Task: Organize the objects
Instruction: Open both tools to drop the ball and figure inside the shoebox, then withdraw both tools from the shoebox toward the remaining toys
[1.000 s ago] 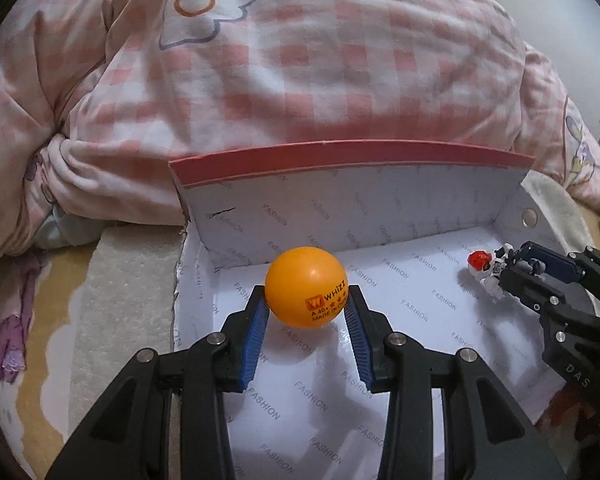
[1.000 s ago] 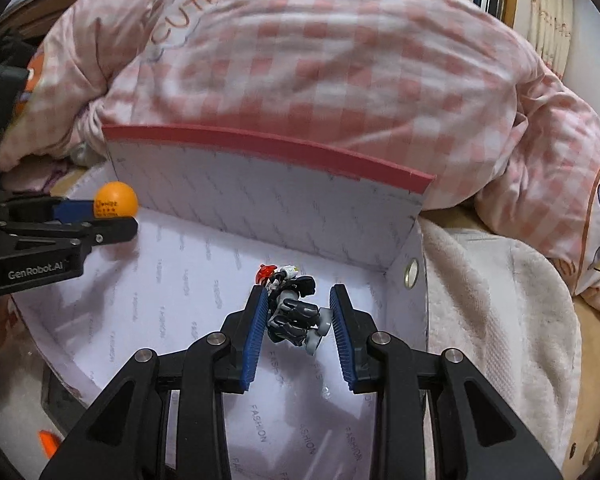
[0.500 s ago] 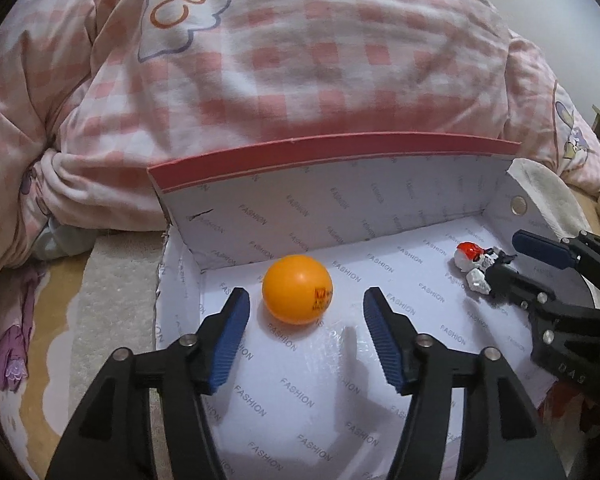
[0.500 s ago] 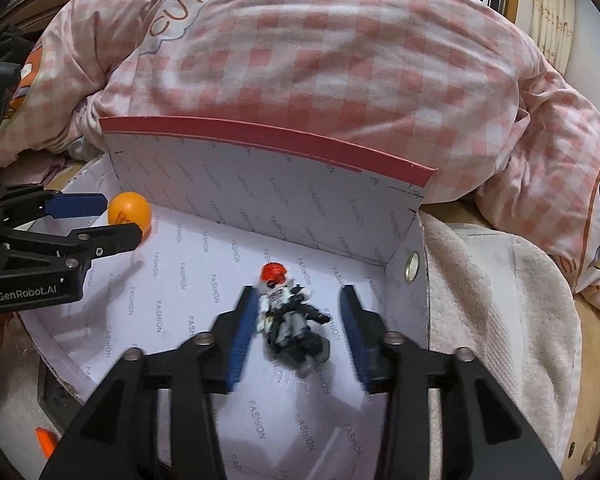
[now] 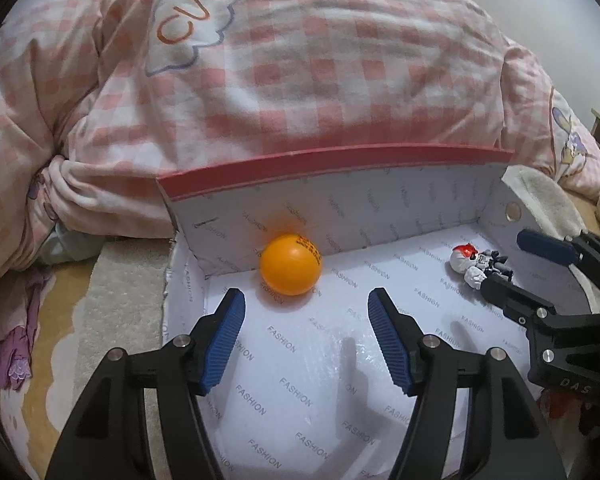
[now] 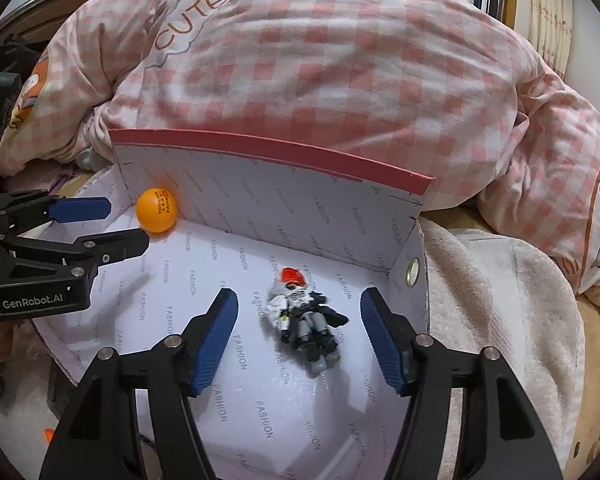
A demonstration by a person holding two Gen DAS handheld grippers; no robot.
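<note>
An orange ping-pong ball (image 5: 290, 264) rests on the floor of a white box with a red rim (image 5: 332, 160), against its far wall; it also shows in the right wrist view (image 6: 157, 209). My left gripper (image 5: 305, 312) is open and empty, just behind the ball. A small toy figure with a red helmet (image 6: 304, 316) lies on its back on the box floor near the right wall (image 6: 404, 280); it also shows in the left wrist view (image 5: 478, 266). My right gripper (image 6: 298, 320) is open around it, not touching.
A pink checked duvet (image 5: 300, 80) bulges right behind the box. A cream fleece blanket (image 6: 500, 300) lies to the box's right and a beige mat (image 5: 120, 300) to its left. A small orange object (image 6: 49, 434) lies at the lower left.
Both grippers opened and drew back. The left let go of the ball, which rolled to the far wall. The right let go of the figure, which now lies on the floor.
</note>
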